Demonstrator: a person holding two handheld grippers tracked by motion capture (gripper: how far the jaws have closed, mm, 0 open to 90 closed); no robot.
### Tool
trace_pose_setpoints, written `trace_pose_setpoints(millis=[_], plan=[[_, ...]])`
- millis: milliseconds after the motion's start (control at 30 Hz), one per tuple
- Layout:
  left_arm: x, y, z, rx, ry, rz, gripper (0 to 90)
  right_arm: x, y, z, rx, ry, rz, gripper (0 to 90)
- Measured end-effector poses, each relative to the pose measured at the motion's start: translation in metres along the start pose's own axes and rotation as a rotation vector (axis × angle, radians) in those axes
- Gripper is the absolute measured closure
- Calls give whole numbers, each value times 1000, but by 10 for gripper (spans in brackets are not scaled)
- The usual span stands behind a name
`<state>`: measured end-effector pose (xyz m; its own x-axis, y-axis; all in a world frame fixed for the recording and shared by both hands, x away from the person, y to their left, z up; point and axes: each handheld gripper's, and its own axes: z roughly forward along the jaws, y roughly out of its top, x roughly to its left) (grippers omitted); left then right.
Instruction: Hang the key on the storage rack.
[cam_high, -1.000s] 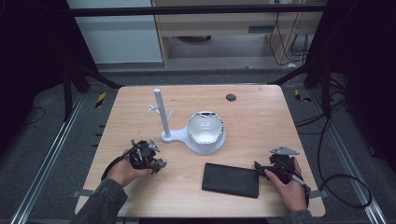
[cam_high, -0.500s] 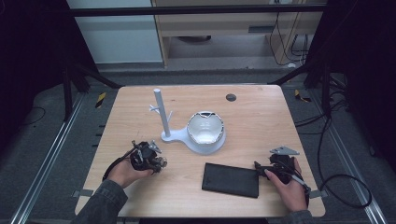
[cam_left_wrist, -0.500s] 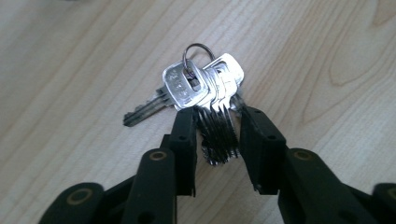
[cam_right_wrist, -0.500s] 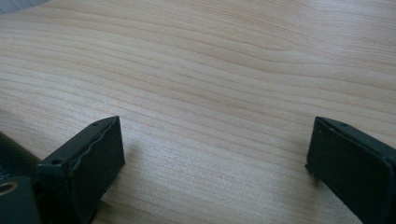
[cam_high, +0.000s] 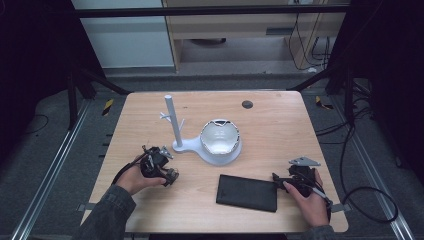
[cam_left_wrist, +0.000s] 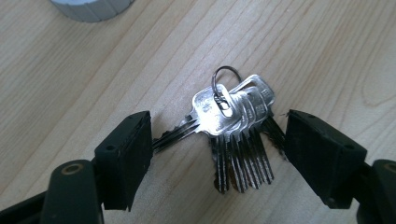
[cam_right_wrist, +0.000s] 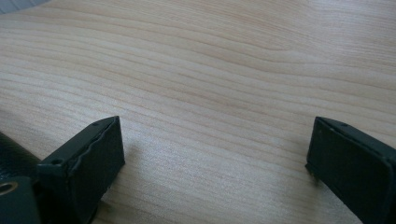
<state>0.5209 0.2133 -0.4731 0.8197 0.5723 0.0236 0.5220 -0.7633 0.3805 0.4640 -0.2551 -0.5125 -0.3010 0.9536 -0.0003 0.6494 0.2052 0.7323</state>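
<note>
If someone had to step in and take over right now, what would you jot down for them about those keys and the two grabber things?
Left gripper: jaws have just been opening; they stand apart around the bunch of keys, which lies flat on the table.
Right gripper: open, nothing between the jaws, beside the black case.
White stand with a peg post: nothing hangs on it.
Done: no lift of the keys yet.
Left: probably close on the keys and lift them.

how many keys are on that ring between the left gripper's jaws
About 6, though stacked ones may hide more. The keys lie fanned on the table on one ring: one blade points toward the left jaw, the rest toward the camera.
</note>
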Motion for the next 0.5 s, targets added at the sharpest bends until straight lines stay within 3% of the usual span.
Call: trace_pose_setpoints(millis=[100,200,333,500], plan=[[1,1,0,0,-6,1,250,0,0,0,0,0,0,42],[1,1,-3,22,-16,-6,404,0,0,0,1,-1,1,42],[-6,2,-6,50,-15,22,654,0,0,0,1,-1,1,42],[-14,5,-7,76,14,21,824,0,0,0,0,-1,0,41]])
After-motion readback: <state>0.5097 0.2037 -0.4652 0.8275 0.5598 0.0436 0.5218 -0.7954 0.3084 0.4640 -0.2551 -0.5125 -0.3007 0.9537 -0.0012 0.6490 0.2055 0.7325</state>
